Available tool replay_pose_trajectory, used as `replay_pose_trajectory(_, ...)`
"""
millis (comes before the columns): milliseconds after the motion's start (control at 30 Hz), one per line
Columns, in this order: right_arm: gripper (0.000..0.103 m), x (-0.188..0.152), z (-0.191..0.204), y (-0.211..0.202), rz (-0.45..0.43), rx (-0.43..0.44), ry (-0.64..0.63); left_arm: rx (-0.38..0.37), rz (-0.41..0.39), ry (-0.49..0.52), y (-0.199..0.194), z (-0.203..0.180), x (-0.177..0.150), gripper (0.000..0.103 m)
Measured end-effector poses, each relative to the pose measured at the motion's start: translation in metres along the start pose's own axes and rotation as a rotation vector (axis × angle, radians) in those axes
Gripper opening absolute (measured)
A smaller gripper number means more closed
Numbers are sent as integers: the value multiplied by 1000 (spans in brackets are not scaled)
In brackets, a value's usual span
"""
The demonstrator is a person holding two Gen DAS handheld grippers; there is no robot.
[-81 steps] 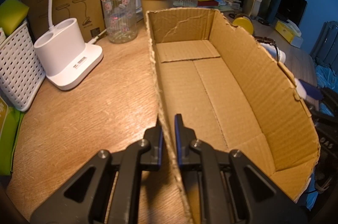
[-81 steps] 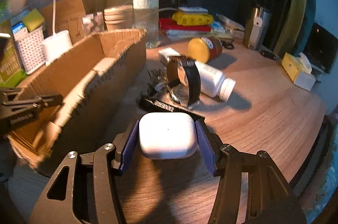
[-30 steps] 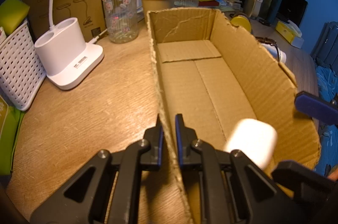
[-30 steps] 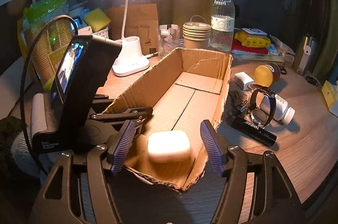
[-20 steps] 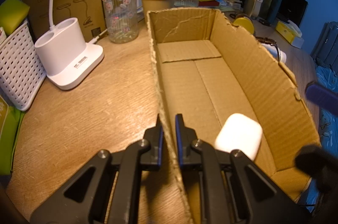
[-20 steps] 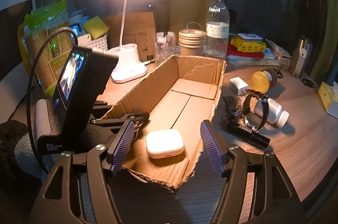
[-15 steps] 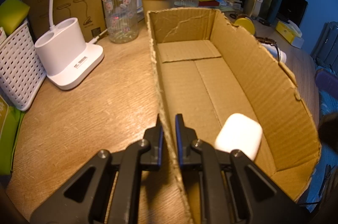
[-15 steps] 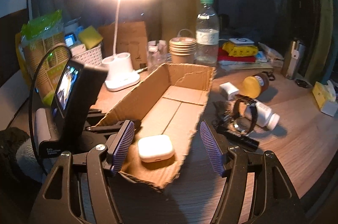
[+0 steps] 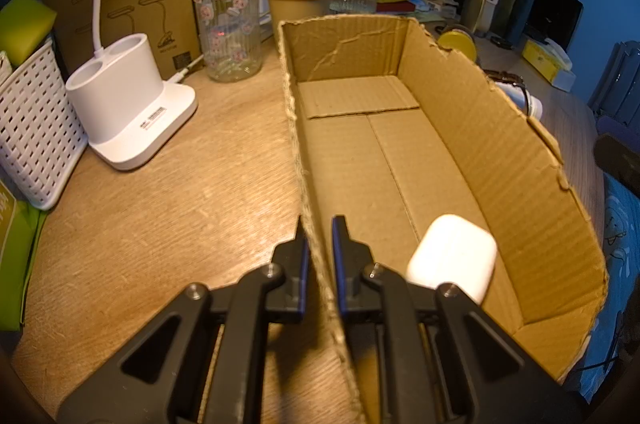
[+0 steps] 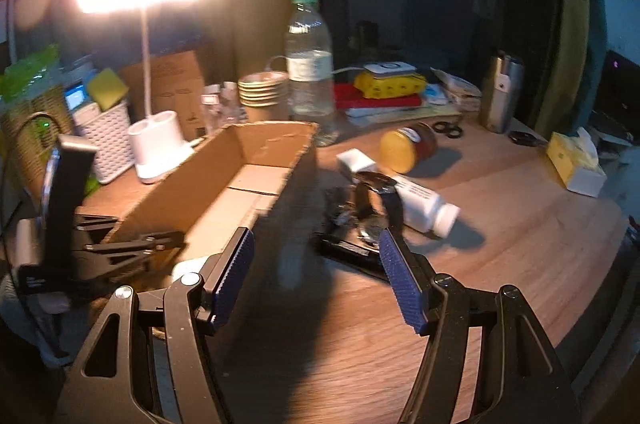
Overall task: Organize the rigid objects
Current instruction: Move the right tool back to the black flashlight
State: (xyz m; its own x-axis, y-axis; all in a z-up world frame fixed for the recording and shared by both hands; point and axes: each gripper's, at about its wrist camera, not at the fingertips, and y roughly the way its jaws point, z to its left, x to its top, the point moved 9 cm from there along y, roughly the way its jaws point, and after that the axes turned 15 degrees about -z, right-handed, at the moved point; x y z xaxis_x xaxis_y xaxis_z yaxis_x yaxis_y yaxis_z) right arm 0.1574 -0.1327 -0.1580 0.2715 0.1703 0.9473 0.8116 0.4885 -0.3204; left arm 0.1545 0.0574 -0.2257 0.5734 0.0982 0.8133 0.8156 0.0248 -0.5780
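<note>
Earbud case (image 9: 452, 256) lies in your cardboard box (image 9: 500, 144), whose wall your left claw (image 9: 318, 244) pinches. Right claw (image 10: 316, 264), agape and empty, faces the counter's (image 10: 520, 216) wristwatch (image 10: 376, 200): straddle it next, then close.

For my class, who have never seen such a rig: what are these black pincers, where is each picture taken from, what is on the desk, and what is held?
A person holds a two-finger claw in each hand, each with its own camera. The left claw is shut on the wall of the cardboard box, steadying it. Inside lies a white earbud case. The right claw is open and empty, over the desk, facing a watch, a white bottle and a black flashlight.
</note>
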Motion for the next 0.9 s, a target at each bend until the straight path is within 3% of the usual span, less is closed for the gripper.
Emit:
replay_pose_trajectory(333,69,-23,-30,23,61,-58,-4,0,0,0,0,0,0,11)
replay_pose_trajectory(900,69,-45,-41,65,192,-44,-56,0,0,0,0,0,0,11)
